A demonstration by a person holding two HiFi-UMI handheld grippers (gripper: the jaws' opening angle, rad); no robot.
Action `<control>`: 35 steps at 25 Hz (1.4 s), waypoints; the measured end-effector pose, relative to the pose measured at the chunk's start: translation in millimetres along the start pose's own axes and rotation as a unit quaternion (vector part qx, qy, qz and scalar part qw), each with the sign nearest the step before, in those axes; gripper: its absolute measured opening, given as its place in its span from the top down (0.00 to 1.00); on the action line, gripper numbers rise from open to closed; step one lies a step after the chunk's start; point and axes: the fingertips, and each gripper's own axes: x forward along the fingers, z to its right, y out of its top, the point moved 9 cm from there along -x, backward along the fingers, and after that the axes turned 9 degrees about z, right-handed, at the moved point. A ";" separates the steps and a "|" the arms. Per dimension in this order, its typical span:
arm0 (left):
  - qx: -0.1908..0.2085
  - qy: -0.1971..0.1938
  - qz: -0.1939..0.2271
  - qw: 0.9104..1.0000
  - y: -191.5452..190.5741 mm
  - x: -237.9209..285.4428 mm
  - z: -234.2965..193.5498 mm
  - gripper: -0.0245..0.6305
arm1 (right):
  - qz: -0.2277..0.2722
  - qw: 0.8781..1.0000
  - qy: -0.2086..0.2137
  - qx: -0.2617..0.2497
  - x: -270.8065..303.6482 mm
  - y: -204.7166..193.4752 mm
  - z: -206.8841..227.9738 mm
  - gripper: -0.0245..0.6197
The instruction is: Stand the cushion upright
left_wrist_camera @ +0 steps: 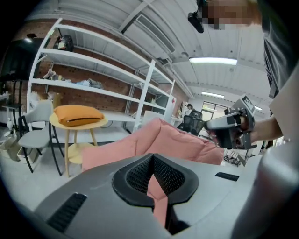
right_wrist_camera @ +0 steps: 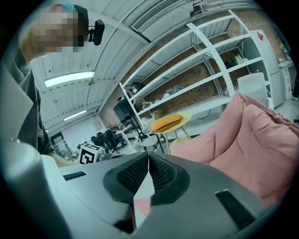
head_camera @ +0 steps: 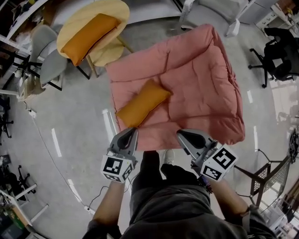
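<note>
An orange cushion point(head_camera: 141, 103) lies flat and slantwise on the front left part of a big pink floor sofa point(head_camera: 201, 84). My left gripper point(head_camera: 132, 131) hovers just short of the cushion's near end, jaws shut with nothing in them. Further right, my right gripper point(head_camera: 180, 134) hangs over the sofa's front edge, also shut and empty. In the left gripper view the shut jaws point(left_wrist_camera: 153, 157) point at the pink sofa point(left_wrist_camera: 180, 140), and the right gripper point(left_wrist_camera: 230, 128) shows at the right. In the right gripper view the shut jaws point(right_wrist_camera: 148, 154) face the sofa point(right_wrist_camera: 247, 135).
A second orange cushion point(head_camera: 88, 36) lies on a round yellow table point(head_camera: 114, 11) behind the sofa to the left. Grey chairs point(head_camera: 49, 60) stand by that table. A black office chair point(head_camera: 280, 56) and a wire rack point(head_camera: 271, 179) are on the right. White shelving point(left_wrist_camera: 93, 88) lines the brick wall.
</note>
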 end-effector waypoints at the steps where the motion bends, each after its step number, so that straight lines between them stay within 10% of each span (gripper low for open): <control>1: -0.005 0.001 -0.011 1.000 -10.2 6.4 -14.9 0.94 | -0.003 1.000 -0.005 0.006 9.5 -6.1 6.0 0.94; 10: -0.042 -0.005 -0.108 0.993 -115.9 55.1 -122.7 0.94 | -0.034 0.998 -0.040 0.035 76.2 -53.0 46.6 0.94; 14: -0.079 0.003 -0.161 0.984 -180.8 63.9 -153.9 0.79 | -0.060 0.997 -0.037 0.041 92.2 -74.6 51.0 0.94; 24: -0.187 0.006 -0.294 0.937 -304.3 59.8 -195.3 0.53 | -0.106 0.991 -0.029 0.071 116.2 -113.8 54.8 0.94; 30: -0.238 -0.049 -0.325 0.914 -340.8 74.1 -194.2 0.53 | -0.102 0.991 -0.021 0.086 130.5 -121.3 51.5 0.94; 35: -0.215 -0.046 -0.312 0.924 -328.9 78.0 -194.2 0.75 | -0.091 0.991 -0.033 0.090 130.3 -115.1 52.2 0.94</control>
